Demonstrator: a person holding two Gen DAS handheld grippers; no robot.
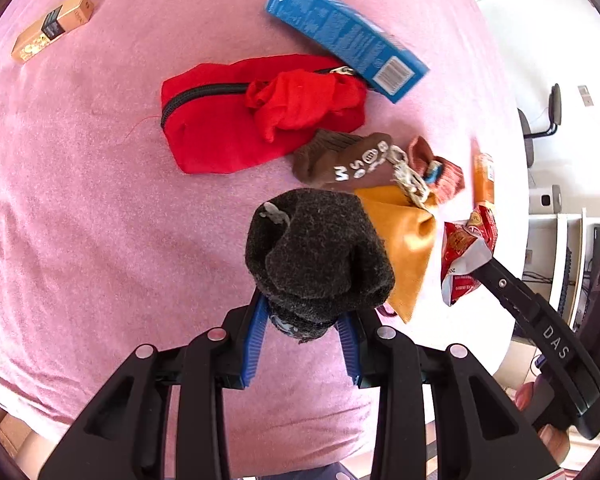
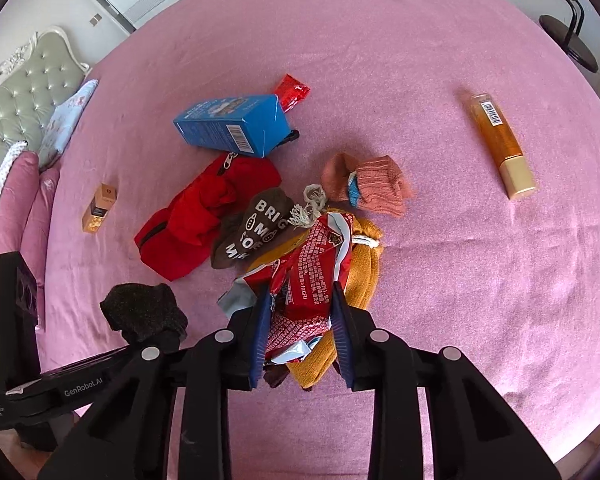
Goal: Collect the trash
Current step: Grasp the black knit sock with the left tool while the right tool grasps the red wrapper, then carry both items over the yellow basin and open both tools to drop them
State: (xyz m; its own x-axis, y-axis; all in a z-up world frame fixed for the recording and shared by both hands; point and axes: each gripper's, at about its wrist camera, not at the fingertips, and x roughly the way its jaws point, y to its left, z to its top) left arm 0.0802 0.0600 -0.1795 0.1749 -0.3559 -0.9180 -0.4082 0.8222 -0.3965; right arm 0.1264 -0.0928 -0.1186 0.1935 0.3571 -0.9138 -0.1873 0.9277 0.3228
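The red snack wrapper (image 2: 308, 280) is pinched between the blue pads of the right hand-held gripper (image 2: 300, 300), directly above a mustard-yellow knit garment (image 2: 364, 264). A black sock (image 1: 316, 248) is clamped in the left hand-held gripper (image 1: 304, 320), raised over the pink bed cover (image 1: 80, 200). Just ahead of both hand-held grippers lie a brown lettered sock (image 2: 256, 228), a red zip pouch (image 2: 196, 216) and a pink knit sock (image 2: 372, 184). Beyond the pouch, a blue carton (image 2: 232, 124) is seen, with a small red packet (image 2: 292, 90) behind it. An amber tube (image 2: 500, 144) lies well to the right, a small tan box (image 2: 99, 208) to the left.
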